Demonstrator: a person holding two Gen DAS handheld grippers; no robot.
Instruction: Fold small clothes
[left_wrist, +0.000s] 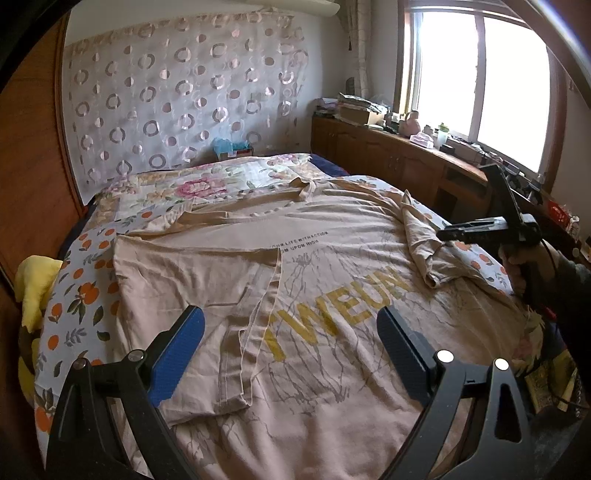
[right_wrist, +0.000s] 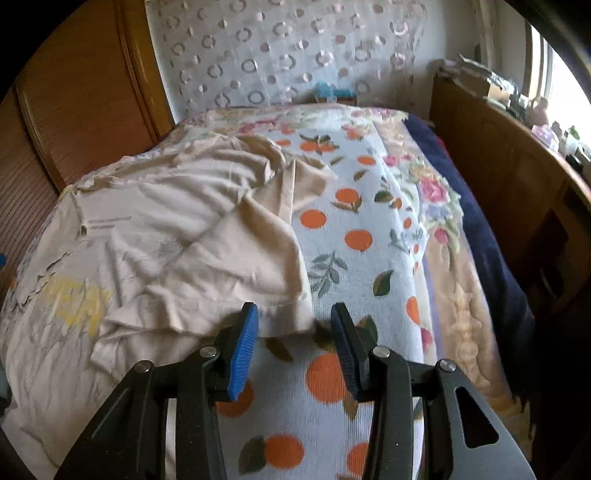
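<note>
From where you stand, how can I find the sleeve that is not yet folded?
Start at the bed with the orange-print blanket, where a beige T-shirt lies flat. Go to the shirt's side nearer the window. The sleeve there lies crumpled, reaching onto the blanket, unlike the other sleeve, folded flat over the chest.

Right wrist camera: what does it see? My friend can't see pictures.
The right gripper hangs open over a bed, with nothing between its blue pads. A beige T-shirt sleeve lies crumpled just ahead, on a white bedspread printed with oranges.
</note>
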